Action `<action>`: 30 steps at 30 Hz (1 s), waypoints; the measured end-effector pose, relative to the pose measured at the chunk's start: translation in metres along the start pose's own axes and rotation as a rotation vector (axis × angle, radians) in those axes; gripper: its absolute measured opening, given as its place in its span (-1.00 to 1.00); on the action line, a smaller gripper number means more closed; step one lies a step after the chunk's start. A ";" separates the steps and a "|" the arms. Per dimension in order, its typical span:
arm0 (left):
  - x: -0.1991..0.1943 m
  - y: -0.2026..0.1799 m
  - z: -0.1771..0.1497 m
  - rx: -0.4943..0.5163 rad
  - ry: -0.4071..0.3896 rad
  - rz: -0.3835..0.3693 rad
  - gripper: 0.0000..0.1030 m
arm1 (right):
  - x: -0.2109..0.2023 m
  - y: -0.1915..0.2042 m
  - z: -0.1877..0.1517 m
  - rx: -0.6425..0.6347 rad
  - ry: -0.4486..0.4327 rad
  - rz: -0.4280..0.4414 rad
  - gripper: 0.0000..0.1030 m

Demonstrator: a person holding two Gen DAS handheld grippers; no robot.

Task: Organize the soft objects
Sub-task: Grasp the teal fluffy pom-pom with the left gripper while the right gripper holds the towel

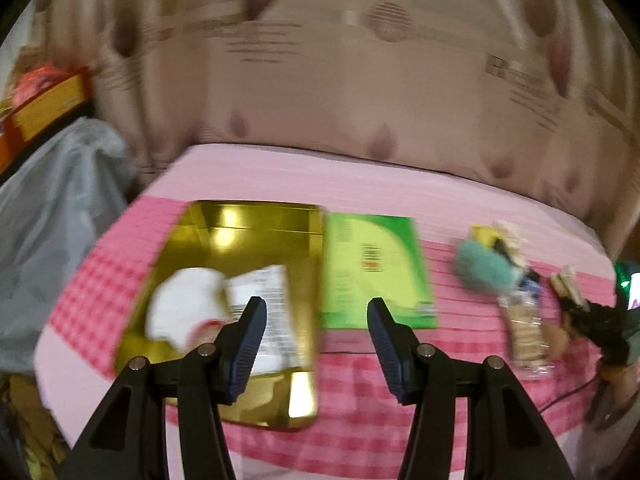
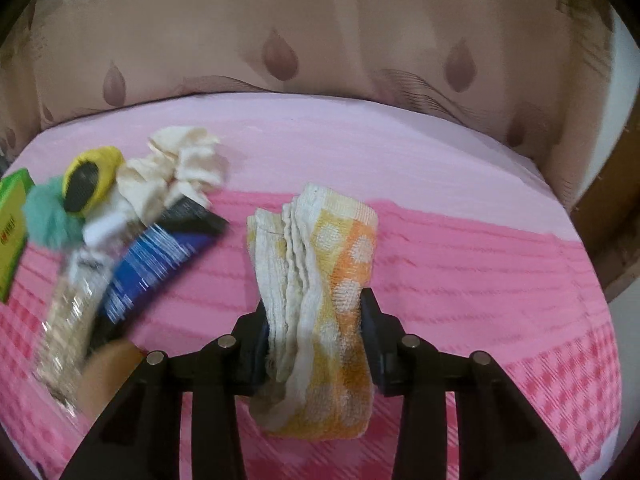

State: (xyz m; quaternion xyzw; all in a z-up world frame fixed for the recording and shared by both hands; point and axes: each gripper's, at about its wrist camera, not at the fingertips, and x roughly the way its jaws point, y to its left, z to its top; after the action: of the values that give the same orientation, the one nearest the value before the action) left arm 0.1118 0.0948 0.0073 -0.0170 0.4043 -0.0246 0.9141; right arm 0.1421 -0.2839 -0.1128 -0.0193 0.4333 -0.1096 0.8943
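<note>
**Right tongs held towel; gold tin lay ahead-left of left tongs**

While the right gripper [image 2: 316, 320] was clamped on a folded orange-yellow-and-white checked terry towel [image 2: 320, 280], the left gripper [image 1: 316, 344] was spread wide with nothing between its pads. The towel's long axis ran forward along the fingers, one end poking out past the tips, the other drooping below the jaws toward the camera; it looked lifted clear of the pink checked tablecloth [image 2: 480, 280], though contact at the far end was hard to judge.

Likely destination, as a judgement: the shallow gold metal tin [image 1: 240, 248], directly ahead and slightly left of the left tongs, already holding a white crumpled soft item [image 1: 184, 312] and a white printed packet [image 1: 264, 312]. From the right tongs the tin lay out of frame to the left, so the towel probably had to travel leftward past the pile. The left tongs were nearer the tin.

Between tin and pile: a flat green-yellow carton [image 1: 376, 272]. Pile left-ahead of the right tongs: teal fluffy pom [image 2: 48, 220], yellow-and-black round soft item [image 2: 92, 184], cream crumpled cloth [image 2: 180, 164], blue-black printed pouch [image 2: 160, 264], clear biscuit sleeve [image 2: 68, 320].

Motion blur smeared both views. Packet text unreadable. Tin's near edge was cut by the left fingers. An orange blob beside the biscuit sleeve was unidentifiable.
</note>
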 end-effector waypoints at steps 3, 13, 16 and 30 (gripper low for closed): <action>0.008 -0.034 0.005 0.037 0.023 -0.078 0.05 | -0.008 -0.006 -0.015 -0.021 -0.016 -0.038 -0.30; 0.049 -0.114 0.016 0.065 0.132 -0.274 0.09 | -0.010 -0.013 -0.021 -0.020 -0.022 -0.027 -0.28; 0.068 -0.127 0.024 0.036 0.182 -0.301 0.09 | -0.010 -0.014 -0.021 -0.013 -0.021 -0.016 -0.27; 0.138 -0.149 0.036 -0.071 0.311 -0.284 0.09 | -0.004 -0.021 -0.021 0.039 -0.006 0.043 -0.20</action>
State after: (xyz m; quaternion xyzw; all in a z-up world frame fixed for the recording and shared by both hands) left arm 0.2268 -0.0613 -0.0625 -0.1018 0.5349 -0.1411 0.8268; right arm 0.1193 -0.3027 -0.1197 0.0070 0.4286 -0.0985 0.8981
